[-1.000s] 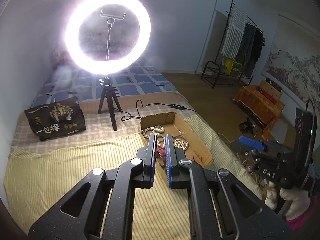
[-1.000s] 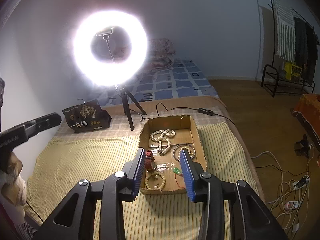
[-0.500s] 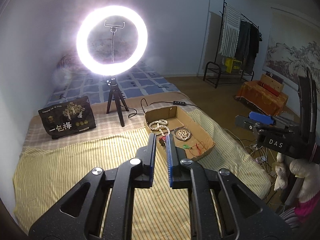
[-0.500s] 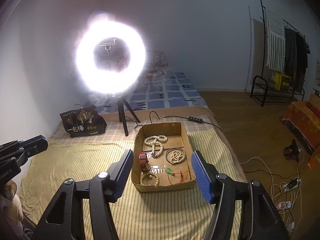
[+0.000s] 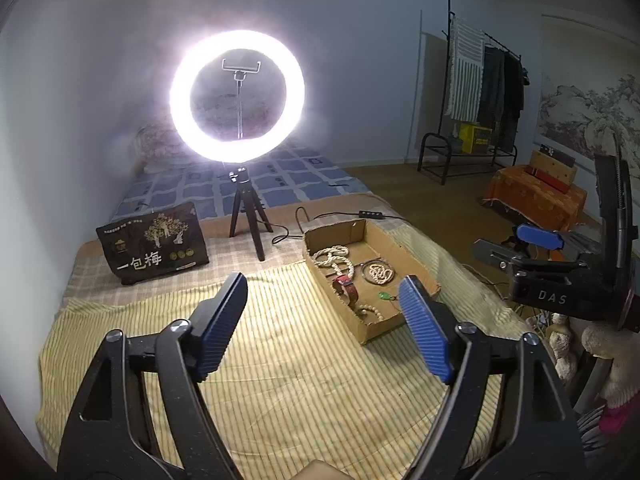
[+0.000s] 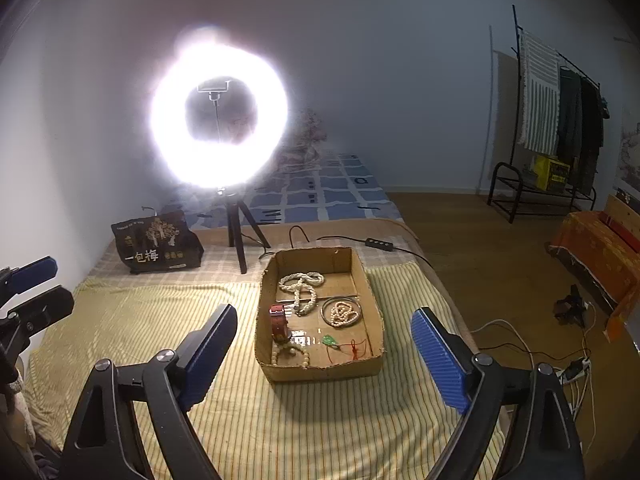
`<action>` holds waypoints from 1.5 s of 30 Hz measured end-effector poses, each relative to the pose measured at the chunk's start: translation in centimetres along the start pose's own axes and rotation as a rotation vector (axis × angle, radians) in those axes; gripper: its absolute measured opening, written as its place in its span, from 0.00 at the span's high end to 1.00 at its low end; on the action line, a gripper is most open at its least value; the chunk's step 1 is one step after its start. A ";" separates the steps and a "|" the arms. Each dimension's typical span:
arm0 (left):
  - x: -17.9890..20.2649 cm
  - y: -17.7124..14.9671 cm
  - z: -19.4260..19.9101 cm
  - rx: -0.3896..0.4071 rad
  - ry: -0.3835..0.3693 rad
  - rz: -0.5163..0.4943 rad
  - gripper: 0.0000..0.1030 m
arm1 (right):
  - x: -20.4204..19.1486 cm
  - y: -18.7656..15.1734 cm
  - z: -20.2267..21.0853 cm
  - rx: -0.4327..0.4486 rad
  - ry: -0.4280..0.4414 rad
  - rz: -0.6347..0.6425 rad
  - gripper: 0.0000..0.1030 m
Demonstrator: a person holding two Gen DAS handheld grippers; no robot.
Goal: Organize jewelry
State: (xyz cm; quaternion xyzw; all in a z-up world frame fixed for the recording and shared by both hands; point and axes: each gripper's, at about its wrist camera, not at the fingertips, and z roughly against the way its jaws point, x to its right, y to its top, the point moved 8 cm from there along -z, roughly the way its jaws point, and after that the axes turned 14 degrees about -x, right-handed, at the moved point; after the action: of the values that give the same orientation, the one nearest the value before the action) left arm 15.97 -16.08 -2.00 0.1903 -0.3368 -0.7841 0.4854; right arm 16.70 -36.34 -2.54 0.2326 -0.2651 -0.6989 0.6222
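Observation:
A shallow cardboard box [image 6: 362, 370] [image 5: 376, 332] lies on the striped bedspread. It holds a white bead necklace [image 6: 300, 284] [image 5: 334, 258], a red watch [image 6: 278, 322] [image 5: 348, 290], a dark bangle around a small bead strand [image 6: 342, 312] [image 5: 378, 272], a green pendant on red cord [image 6: 330, 340] [image 5: 385, 296] and a bead bracelet [image 6: 290, 354] [image 5: 368, 312]. My left gripper [image 5: 322, 302] hovers short of the box, jaws opening, nothing between them. My right gripper [image 6: 324, 340] hangs above the near end of the box, jaws opening wide, also empty.
A lit ring light on a small tripod [image 6: 236, 236] [image 5: 244, 216] stands behind the box, its cable running along the bed. A dark printed bag [image 6: 156, 246] [image 5: 154, 248] leans at the back left. Cables lie on the floor to the right [image 6: 576, 368].
Both grippers went from shut or nearly shut to wide open and pulled back from the box, which now looks smaller and farther. The jewellery in the box has not moved.

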 end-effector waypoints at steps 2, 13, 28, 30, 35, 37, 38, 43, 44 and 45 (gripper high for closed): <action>-0.1 -0.2 -0.2 -0.006 0.015 -0.004 0.18 | 0.0 -0.2 -0.1 0.006 -0.010 -0.004 0.00; 0.8 -1.5 -0.7 -0.008 0.062 -0.054 0.08 | -0.4 -1.1 -1.0 -0.008 -0.047 0.028 0.00; 0.7 -2.1 -1.3 -0.039 0.098 -0.058 0.00 | -0.8 -1.4 -1.7 -0.021 -0.066 0.032 0.00; 0.7 -2.1 -1.4 -0.043 0.098 -0.057 0.00 | -0.7 -1.4 -1.7 -0.025 -0.063 0.028 0.00; 0.7 -2.4 -1.6 -0.059 0.110 -0.059 0.00 | -0.6 -1.4 -1.8 -0.025 -0.065 0.020 0.00; 0.7 -2.5 -1.7 -0.064 0.115 -0.058 0.00 | -0.6 -1.4 -1.9 -0.026 -0.067 0.018 0.00; 0.6 -2.5 -1.7 -0.064 0.115 -0.058 0.00 | -0.6 -1.4 -1.9 -0.027 -0.068 0.018 0.00; 0.6 -2.5 -1.8 -0.066 0.113 -0.053 0.00 | -0.5 -1.4 -2.0 -0.031 -0.071 0.014 0.00; 0.6 -2.5 -1.8 -0.065 0.115 -0.055 0.00 | -0.4 -1.4 -2.0 -0.031 -0.071 0.013 0.00; 0.6 -2.6 -1.7 -0.066 0.116 -0.055 0.00 | -0.4 -1.4 -2.0 -0.032 -0.071 0.012 0.00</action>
State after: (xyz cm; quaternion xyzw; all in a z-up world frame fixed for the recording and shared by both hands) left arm 15.16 -16.44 -5.04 0.2284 -0.2767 -0.7955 0.4883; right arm 17.04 -35.96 -4.99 0.1961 -0.2773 -0.7070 0.6203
